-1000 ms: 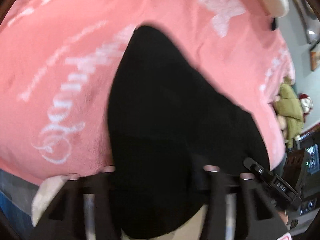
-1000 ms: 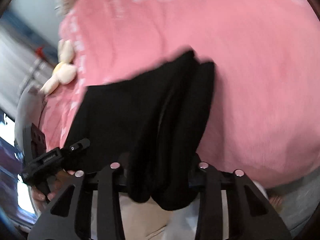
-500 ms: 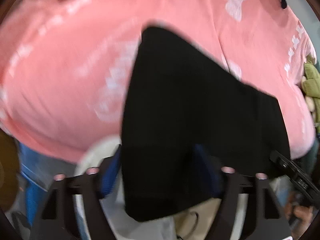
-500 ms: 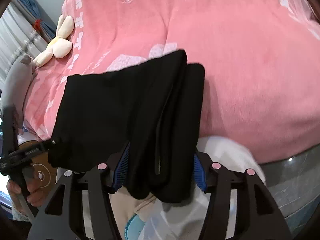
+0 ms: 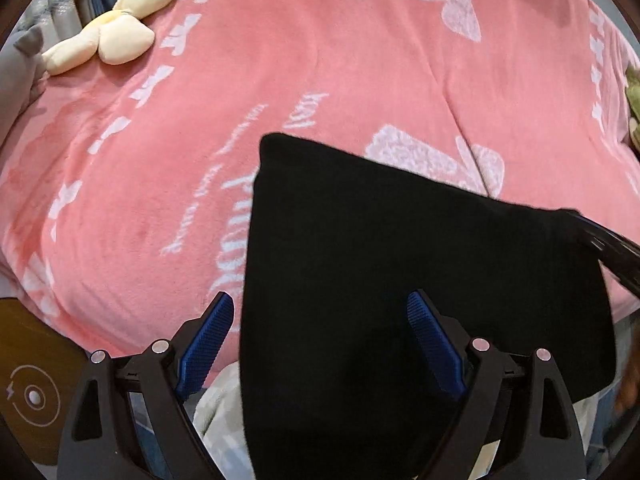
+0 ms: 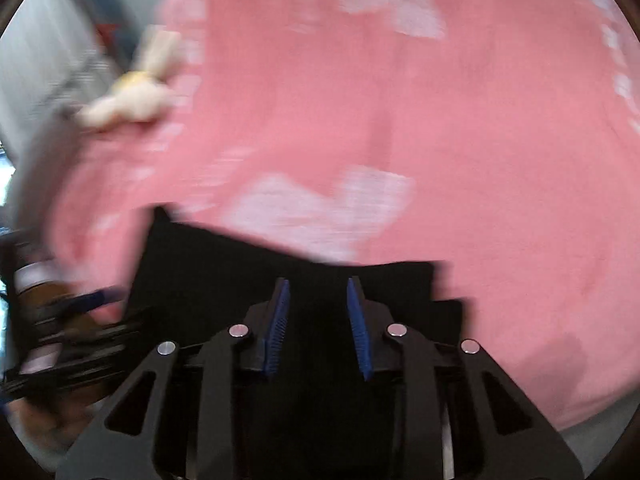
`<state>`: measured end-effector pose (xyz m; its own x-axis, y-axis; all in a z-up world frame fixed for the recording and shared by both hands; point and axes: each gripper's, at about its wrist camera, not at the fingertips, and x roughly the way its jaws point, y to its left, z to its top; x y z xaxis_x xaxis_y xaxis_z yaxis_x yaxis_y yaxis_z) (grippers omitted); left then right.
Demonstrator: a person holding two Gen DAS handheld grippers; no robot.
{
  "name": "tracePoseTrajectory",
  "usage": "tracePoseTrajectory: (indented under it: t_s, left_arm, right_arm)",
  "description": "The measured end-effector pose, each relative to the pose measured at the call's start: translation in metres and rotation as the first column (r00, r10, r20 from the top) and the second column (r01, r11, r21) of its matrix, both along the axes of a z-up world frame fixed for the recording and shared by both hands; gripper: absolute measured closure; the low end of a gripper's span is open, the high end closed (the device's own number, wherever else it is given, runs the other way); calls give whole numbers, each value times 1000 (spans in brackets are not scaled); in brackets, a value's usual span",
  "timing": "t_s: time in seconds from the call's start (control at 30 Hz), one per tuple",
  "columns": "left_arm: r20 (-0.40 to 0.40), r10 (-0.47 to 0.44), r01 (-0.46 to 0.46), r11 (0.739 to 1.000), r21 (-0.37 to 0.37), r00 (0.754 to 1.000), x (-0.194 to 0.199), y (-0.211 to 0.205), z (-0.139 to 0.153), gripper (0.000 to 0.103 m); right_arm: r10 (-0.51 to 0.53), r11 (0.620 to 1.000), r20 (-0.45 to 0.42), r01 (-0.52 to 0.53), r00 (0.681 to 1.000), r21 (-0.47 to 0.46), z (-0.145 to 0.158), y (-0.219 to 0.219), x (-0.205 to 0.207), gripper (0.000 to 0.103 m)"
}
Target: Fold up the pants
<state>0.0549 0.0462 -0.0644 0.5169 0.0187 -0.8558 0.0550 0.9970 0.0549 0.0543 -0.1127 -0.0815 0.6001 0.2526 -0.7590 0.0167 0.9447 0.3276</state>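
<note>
The black pants [image 5: 400, 280] lie folded on the pink blanket [image 5: 320, 80] of the bed, filling the lower centre and lower right of the left wrist frame, with their near end hanging over the bed's edge toward the bottom of the frame. The left gripper [image 5: 320, 344] points forward and down at this near end from the bottom of the frame. Its jaws stand wide apart: the left blue pad [image 5: 204, 344] sits over the pink blanket just beside the cloth's left edge, while the right blue pad [image 5: 434, 348] sits over the black fabric, so the jaws straddle that edge without clamping it.

In the right wrist view, which is blurred, the pants [image 6: 280, 264] occupy the lower centre, their far edge running across the frame under a white bow print on the blanket [image 6: 480, 120]. The right gripper [image 6: 318, 320] reaches in from the bottom centre, aimed forward over the black cloth. Its blue pads [image 6: 278, 328] are parted with a clear gap between them and only dark fabric seen through the gap; nothing is pinched.

The other gripper shows as a dark blurred shape at the lower left of the right wrist frame, and a black part enters at the right edge of the left wrist frame. A cream plush toy [image 5: 112, 28] lies on the blanket at the upper left
</note>
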Motion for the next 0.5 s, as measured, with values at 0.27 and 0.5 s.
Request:
tracePoseTrajectory:
  t_s: [0.27,0.5]
  left_arm:
    - [-17,-9,10,1000,18,1000,0,-3,-10,17]
    - [-40,-42,36,990,-138,998,-20,23,-3,16]
  right_arm:
    - [-36,995,-18,38,999,90,-5,-21,-38,68]
    - [-109,985,-47,115,993,129,-1,-27,-81,20]
